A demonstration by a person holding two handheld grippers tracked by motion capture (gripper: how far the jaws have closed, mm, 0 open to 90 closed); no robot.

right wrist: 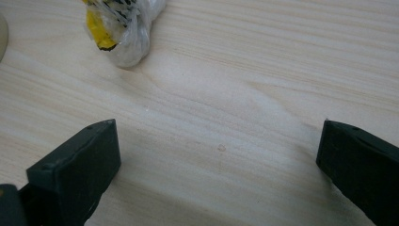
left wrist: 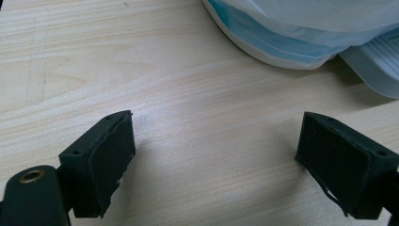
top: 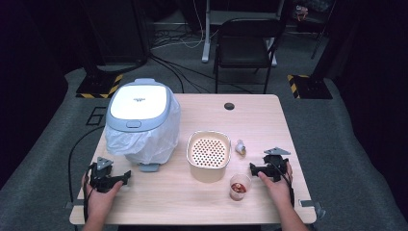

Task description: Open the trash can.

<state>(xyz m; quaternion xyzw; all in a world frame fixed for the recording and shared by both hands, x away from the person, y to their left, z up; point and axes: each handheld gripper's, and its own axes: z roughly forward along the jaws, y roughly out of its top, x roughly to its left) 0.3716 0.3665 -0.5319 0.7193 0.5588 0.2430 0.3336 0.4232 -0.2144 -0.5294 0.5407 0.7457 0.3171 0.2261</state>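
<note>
Both tools rest low on the counter [top: 159,197], jaws apart and holding nothing: the left gripper [top: 126,174] at the lower left of the frame, the right gripper [top: 251,168] at the lower right. Nearest the right one, just above and left of it, lies one small wrapped packet [top: 240,147]. To take it cleanly, I'd straddle its bulk squarely before closing. I count one lidded, bag-lined bin [top: 142,120], one perforated beige basket [top: 208,155], one filled cup [top: 239,186].

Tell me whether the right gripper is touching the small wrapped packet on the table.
Apart. In the right gripper view, bare wood lies between the open right gripper and the small wrapped packet; the high view shows the packet off to its side.
</note>
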